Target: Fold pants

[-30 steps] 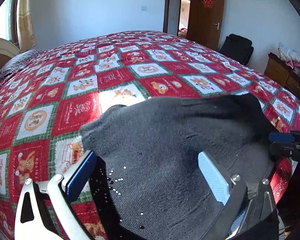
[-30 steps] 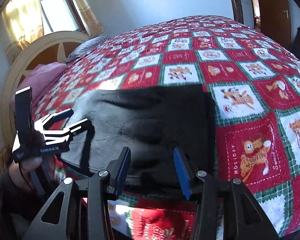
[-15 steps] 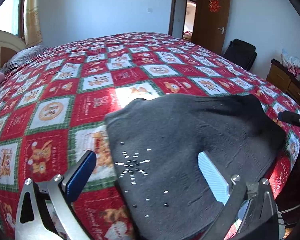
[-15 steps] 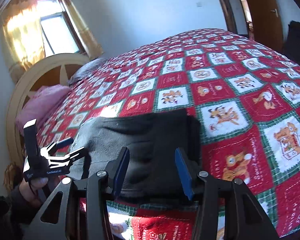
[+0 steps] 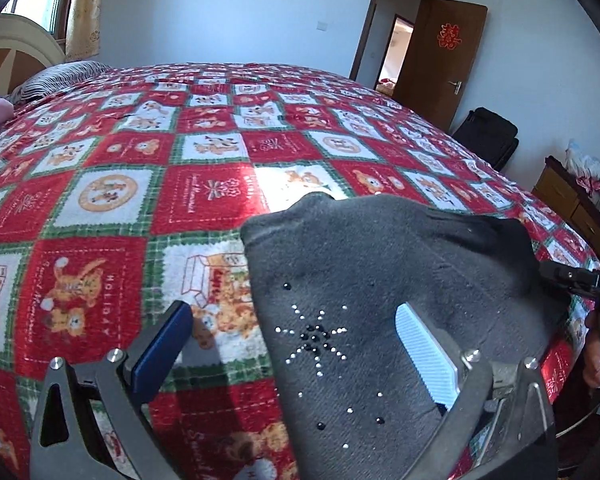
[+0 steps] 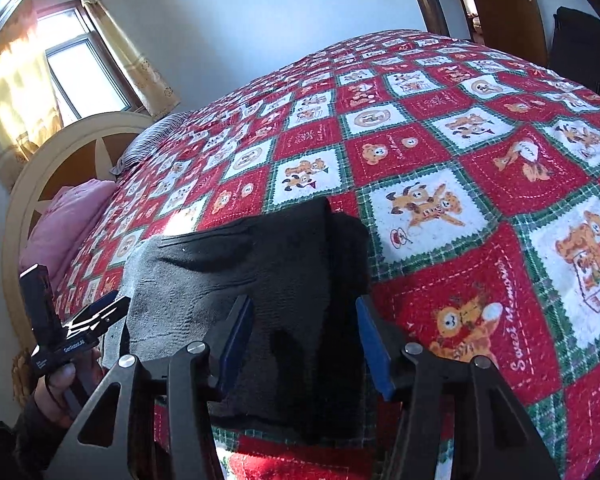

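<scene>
Operator: Pants (image 5: 380,280), dark grey with a rhinestone star, lie folded at the near edge of the bed (image 5: 140,200), on its red checked quilt.

Listener: And the tongs?

Operator: My left gripper (image 5: 292,344) is released, jaws wide, touching nothing. My right gripper (image 6: 304,332) is opening; cloth sits between its jaws, unpinched.

Listener: Which step?

Operator: I judge a fold just laid. Next calls for regripping an edge. Open quilt beyond gives plenty of room.

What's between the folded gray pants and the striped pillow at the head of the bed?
Only bare bedspread between the pants and the striped pillow, clearest in the left wrist view.
</scene>
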The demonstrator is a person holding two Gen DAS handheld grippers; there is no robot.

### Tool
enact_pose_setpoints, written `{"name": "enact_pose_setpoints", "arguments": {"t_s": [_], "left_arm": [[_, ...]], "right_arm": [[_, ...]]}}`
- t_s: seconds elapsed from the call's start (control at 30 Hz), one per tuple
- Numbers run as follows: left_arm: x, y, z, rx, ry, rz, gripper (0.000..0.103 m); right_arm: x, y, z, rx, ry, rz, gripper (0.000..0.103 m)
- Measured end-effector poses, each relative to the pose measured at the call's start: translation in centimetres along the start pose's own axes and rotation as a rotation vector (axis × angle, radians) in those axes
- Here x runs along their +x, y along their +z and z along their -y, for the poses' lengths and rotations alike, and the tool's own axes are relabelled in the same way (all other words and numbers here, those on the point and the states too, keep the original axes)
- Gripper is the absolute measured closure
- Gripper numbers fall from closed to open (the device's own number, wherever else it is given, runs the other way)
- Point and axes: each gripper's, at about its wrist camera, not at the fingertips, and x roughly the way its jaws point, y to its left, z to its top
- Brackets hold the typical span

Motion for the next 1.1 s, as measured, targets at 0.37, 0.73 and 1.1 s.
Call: {"name": "enact_pose_setpoints", "arguments": {"t_s": [0.37, 0.73, 1.1], "left_arm": [[0.9, 0.3, 0.1, 0.009, 0.014, 0.000, 0.000], [0.8, 0.0, -0.1, 0.004, -0.005, 0.007, 0.000], [-0.2, -0.1, -0.6, -0.022, -0.074, 0.030, 0.031]], "right_arm": [[2.2, 0.9, 1.9, 0.049, 0.011, -0.043, 0.048], [2.7, 0.6, 1.8, 0.060, 0.055, -0.055, 0.052], [2.5, 0.2, 1.9, 0.087, 0.102, -0.050, 0.068]]}}
